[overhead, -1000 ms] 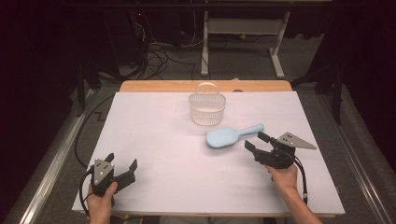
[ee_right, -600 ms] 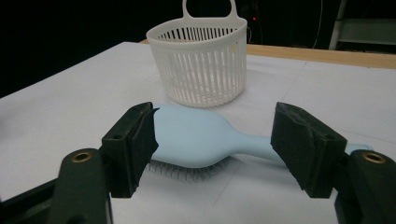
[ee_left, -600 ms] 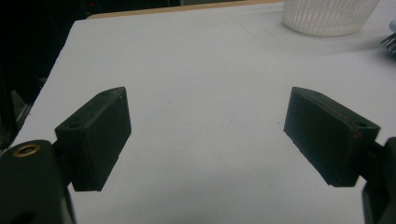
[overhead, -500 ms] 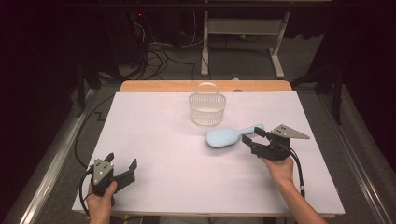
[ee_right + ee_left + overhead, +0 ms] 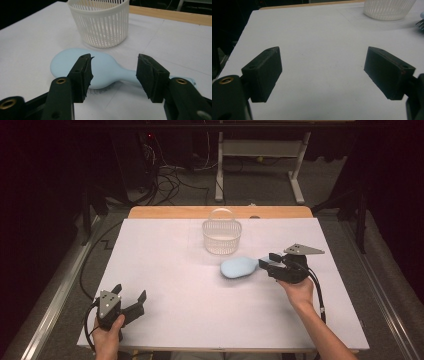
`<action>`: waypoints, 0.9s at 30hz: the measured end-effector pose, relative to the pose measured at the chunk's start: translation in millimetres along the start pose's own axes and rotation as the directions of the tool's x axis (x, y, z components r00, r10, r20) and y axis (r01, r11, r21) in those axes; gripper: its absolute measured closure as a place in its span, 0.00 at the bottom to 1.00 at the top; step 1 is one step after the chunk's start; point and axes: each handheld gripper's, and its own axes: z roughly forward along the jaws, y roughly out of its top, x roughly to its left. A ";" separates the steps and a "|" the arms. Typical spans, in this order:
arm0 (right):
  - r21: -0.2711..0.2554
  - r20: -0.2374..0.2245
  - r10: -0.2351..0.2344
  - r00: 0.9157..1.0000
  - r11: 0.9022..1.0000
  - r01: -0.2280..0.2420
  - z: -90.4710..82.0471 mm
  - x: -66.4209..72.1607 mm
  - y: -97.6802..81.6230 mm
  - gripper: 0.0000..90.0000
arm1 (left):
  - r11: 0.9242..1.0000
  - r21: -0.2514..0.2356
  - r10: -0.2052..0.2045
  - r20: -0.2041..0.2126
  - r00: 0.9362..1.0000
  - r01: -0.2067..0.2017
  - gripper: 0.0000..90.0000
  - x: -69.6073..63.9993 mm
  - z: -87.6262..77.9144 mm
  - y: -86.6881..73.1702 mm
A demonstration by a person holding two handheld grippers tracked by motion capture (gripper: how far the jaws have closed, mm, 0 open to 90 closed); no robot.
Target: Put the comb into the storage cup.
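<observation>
- My right gripper (image 5: 268, 261) has moved in over the handle of the pale blue hairbrush (image 5: 239, 267), and its jaws have just been closing; they straddle the handle but stand apart from it, nothing clamped yet.
- Seen from that gripper, the brush head lies just ahead, bristles down, with the white basket (image 5: 100, 22) beyond it.
- I judge the pick-up is close.
- My left gripper (image 5: 131, 301) hasn't shifted; jaws apart, empty.
</observation>
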 end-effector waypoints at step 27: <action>0.401 0.091 -0.059 0.994 0.916 0.018 39.7 -14.5 45.5 0.87 | 1.000 -0.001 -0.001 0.003 1.000 0.001 0.17 -0.8 -1.1 -0.4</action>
